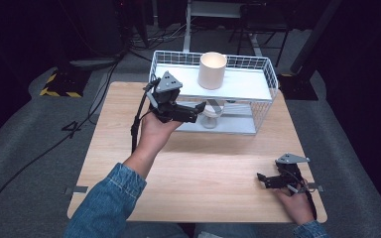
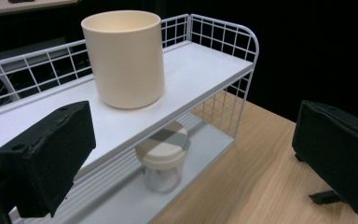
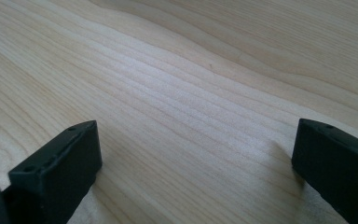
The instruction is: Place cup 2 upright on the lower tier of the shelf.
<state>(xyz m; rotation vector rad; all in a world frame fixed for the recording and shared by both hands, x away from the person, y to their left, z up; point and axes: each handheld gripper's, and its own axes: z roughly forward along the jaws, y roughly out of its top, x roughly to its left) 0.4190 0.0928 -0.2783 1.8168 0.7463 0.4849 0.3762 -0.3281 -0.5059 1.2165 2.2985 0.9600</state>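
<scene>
Left gripper (image 1: 194, 110), jaws wide and empty, lines up on the small jar (image 2: 162, 161) under the rack's (image 1: 265, 67) shelf, cup (image 1: 212, 70) above, while the right gripper (image 1: 263, 179) rests open on the table (image 1: 208, 163).

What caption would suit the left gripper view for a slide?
Open tool facing a white rack: cream cup on top, lidded jar on the shelf below.

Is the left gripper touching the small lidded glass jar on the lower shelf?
Apart. In the left gripper view, the left gripper has wide-open jaws short of the jar, with shelf between them.
</scene>
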